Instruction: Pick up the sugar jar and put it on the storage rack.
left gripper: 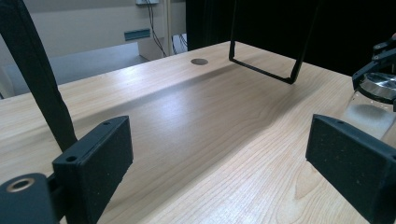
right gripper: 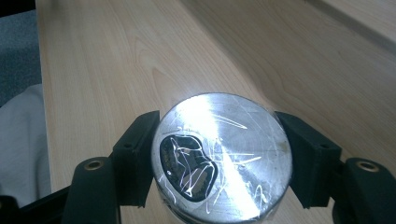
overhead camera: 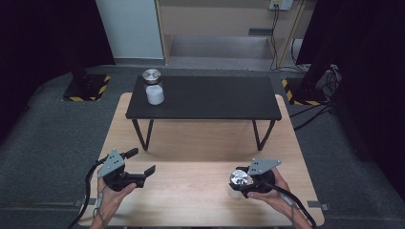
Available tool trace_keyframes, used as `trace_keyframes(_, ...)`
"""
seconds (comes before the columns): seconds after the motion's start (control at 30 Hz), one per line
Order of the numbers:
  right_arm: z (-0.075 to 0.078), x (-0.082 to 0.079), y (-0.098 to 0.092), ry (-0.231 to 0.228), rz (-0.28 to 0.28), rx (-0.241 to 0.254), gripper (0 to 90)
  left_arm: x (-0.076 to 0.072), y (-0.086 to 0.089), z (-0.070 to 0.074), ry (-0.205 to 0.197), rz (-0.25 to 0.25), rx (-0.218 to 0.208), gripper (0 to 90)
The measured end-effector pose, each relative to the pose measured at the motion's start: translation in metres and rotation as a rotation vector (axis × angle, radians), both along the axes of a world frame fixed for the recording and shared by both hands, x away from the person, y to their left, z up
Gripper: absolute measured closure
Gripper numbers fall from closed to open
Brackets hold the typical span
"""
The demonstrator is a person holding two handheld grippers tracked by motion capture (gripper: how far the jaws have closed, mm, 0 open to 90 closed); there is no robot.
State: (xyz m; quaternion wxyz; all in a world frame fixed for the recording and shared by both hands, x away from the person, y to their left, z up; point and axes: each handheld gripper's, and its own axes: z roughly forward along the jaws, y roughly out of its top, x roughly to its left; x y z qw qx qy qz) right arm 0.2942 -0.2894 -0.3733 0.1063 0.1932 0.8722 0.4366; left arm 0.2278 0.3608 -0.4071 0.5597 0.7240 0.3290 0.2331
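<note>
Jar (right gripper: 222, 158) in right hand-held gripper (right gripper: 219, 161)

Black low shelf (overhead camera: 205, 98) on wooden table (overhead camera: 191, 191); lidded jar (overhead camera: 154, 87) at shelf's left end.

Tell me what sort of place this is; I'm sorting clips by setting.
Probably a lab or recording studio, not a home: black curtains ring the wooden table, hazard-striped stand bases sit on grey carpet, and cables run to a wall outlet. The right gripper clamps a jar.
</note>
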Motion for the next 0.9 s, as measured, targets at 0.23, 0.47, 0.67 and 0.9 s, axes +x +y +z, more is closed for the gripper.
trace_keyframes(0.23,0.014,-0.008,-0.004,-0.026,-0.019,0.028,34.7,0.000,0.000,0.000,-0.001,0.001,-0.001,6.3)
trace_keyframes(0.47,0.050,-0.013,-0.011,-0.043,-0.029,0.068,34.7,0.001,0.000,0.000,0.000,-0.002,-0.002,6.3)
trace_keyframes(0.67,0.087,-0.015,-0.014,-0.041,-0.052,0.062,34.7,0.001,0.000,-0.001,0.001,-0.003,-0.005,6.2)
trace_keyframes(0.9,0.129,-0.018,-0.018,-0.054,-0.096,0.067,34.7,0.001,0.001,-0.001,0.005,-0.006,-0.004,6.2)
